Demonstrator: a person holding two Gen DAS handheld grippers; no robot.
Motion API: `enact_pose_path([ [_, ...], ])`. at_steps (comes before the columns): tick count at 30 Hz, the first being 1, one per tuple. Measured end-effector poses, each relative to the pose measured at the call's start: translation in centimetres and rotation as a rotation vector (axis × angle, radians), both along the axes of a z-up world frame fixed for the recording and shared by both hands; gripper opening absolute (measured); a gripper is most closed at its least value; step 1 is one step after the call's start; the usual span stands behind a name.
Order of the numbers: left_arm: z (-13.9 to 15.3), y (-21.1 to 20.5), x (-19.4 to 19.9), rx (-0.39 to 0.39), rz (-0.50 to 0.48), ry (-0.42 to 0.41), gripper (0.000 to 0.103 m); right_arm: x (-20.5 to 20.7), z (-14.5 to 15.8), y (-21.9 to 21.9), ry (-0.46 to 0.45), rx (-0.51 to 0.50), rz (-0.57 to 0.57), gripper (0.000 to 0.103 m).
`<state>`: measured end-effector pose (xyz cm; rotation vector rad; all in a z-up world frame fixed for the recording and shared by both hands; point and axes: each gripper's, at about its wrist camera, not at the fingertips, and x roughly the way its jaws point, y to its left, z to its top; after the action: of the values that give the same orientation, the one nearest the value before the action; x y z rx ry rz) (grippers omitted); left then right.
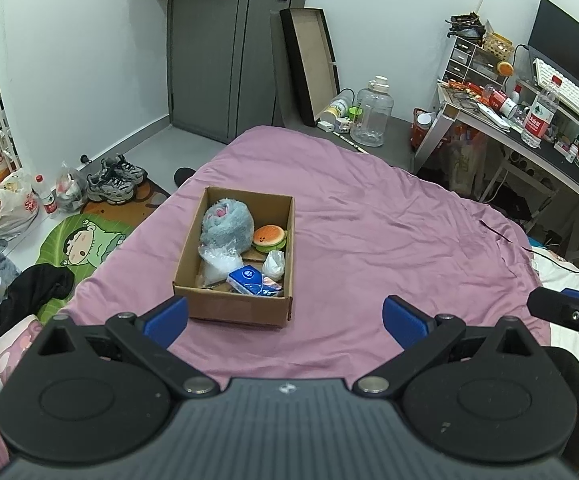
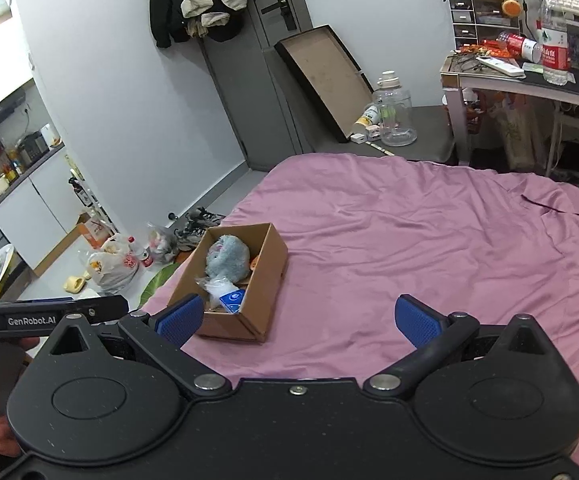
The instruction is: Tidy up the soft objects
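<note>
A rumpled purple bedsheet [image 1: 369,240] carries an open brown cardboard box [image 1: 233,304] at the left gripper's [image 1: 285,316] twelve o'clock, ten o'clock of the right gripper [image 2: 297,318]. Inside, the fluffy grey plush toy [image 1: 227,224] looks light and squashy, best pinched across its middle. Both grippers' jaws stand wide apart, empty.

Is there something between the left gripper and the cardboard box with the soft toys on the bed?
Nothing visible. The left gripper is open, and only bare purple sheet lies between it and the cardboard box. The box is open at the top, with the grey plush and burger toy uncovered inside.
</note>
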<state>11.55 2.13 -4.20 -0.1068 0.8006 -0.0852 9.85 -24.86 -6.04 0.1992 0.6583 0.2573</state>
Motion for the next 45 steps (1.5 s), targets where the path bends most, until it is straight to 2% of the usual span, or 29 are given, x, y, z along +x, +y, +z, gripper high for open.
enact_pose_path([
  [45,-0.66,0.25,-0.39,0.002,0.007,0.005,0.103,0.24,-0.61,0.52,0.017,-0.032,-0.001,0.103],
])
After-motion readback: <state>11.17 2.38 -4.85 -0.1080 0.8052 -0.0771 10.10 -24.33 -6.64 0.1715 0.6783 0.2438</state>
